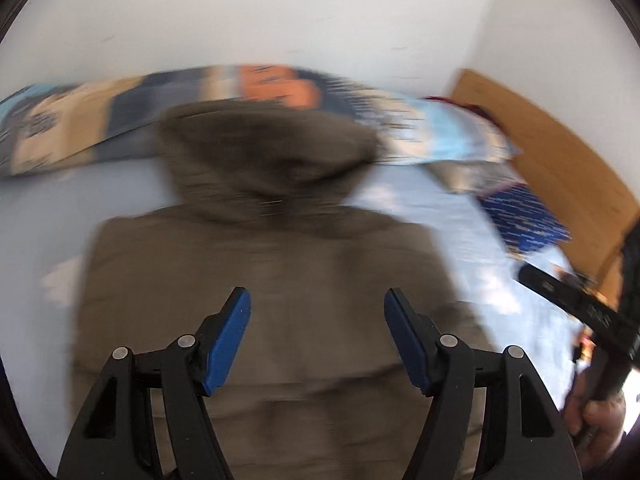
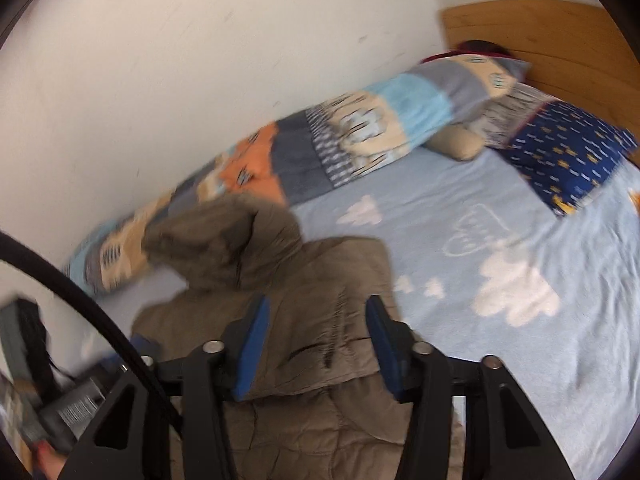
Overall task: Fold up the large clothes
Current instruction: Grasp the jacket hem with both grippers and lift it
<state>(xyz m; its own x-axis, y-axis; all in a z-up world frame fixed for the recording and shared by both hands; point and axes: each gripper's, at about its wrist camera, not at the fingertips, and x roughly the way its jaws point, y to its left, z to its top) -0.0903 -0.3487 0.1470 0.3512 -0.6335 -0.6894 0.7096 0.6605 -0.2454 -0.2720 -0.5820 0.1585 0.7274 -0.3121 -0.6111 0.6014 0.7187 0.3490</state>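
An olive-brown hooded jacket (image 1: 264, 264) lies flat on the light blue bed sheet (image 1: 452, 240), hood toward the wall. My left gripper (image 1: 318, 320) is open above the jacket's middle, holding nothing. My right gripper (image 2: 318, 328) is open over the jacket (image 2: 320, 280) near its right edge, empty. The right gripper's body also shows at the right edge of the left wrist view (image 1: 580, 304). Both views are motion-blurred.
A long patchwork pillow (image 2: 320, 148) lies along the white wall behind the hood. A dark blue pillow (image 2: 568, 156) and a wooden headboard (image 2: 540, 28) are at the right. The sheet (image 2: 520, 280) has white cloud prints.
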